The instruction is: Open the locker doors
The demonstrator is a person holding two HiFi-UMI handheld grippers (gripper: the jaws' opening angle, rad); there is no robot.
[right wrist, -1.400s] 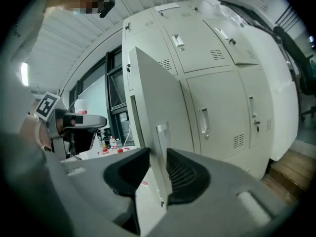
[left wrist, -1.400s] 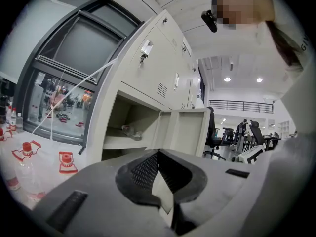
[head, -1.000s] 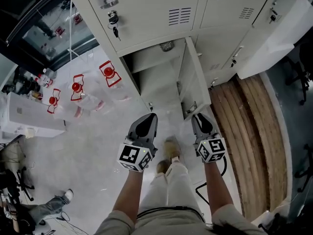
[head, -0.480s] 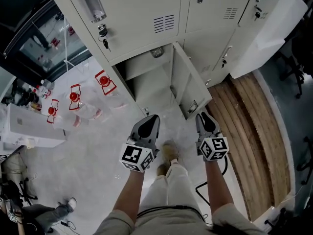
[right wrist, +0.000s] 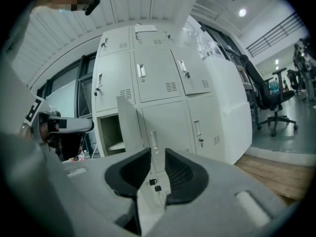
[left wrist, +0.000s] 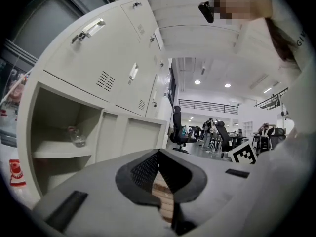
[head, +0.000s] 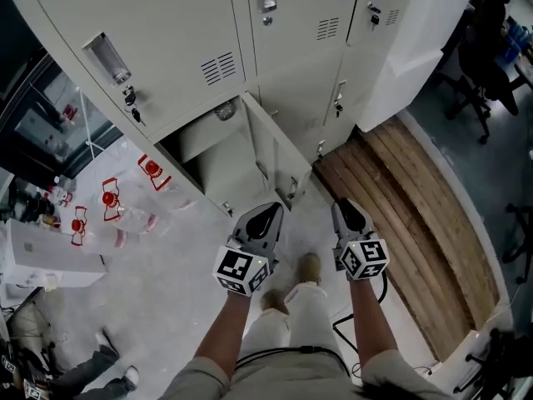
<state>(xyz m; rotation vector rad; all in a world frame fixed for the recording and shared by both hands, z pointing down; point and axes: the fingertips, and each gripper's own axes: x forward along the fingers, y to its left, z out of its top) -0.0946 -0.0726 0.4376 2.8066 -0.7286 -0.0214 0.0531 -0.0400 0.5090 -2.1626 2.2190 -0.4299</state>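
One locker door (head: 271, 152) open; small object (head: 223, 111) inside indistinct.

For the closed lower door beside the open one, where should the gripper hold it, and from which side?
Grip the upright handle on the closed door, from the front, with the jaws closing across its narrow width. It sits at the edge nearest the open door, so the hinges are probably on the far edge.
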